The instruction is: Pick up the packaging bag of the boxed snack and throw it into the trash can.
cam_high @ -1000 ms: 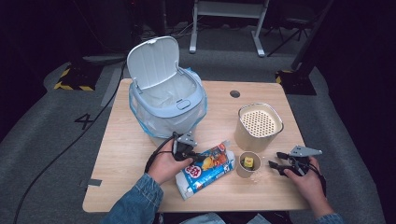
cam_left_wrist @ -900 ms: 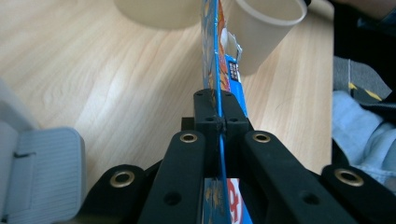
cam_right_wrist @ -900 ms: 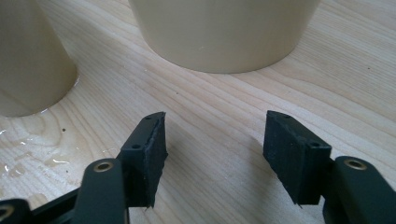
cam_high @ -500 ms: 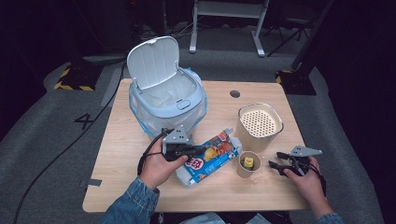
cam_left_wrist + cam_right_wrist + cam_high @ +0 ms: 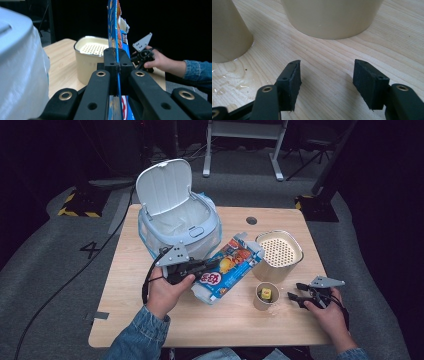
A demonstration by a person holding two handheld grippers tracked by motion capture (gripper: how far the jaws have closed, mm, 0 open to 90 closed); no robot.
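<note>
Left of the perforated cream container (image 5: 278,254), the left gripper (image 5: 207,265) clamps a blue snack box (image 5: 227,268) raised off the table (image 5: 125,290), while the right gripper (image 5: 292,291), jaws apart and empty, rests just right of the small cup (image 5: 265,296).

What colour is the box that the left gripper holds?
The box is mainly blue, with orange and red print; the high view shows it best.
</note>
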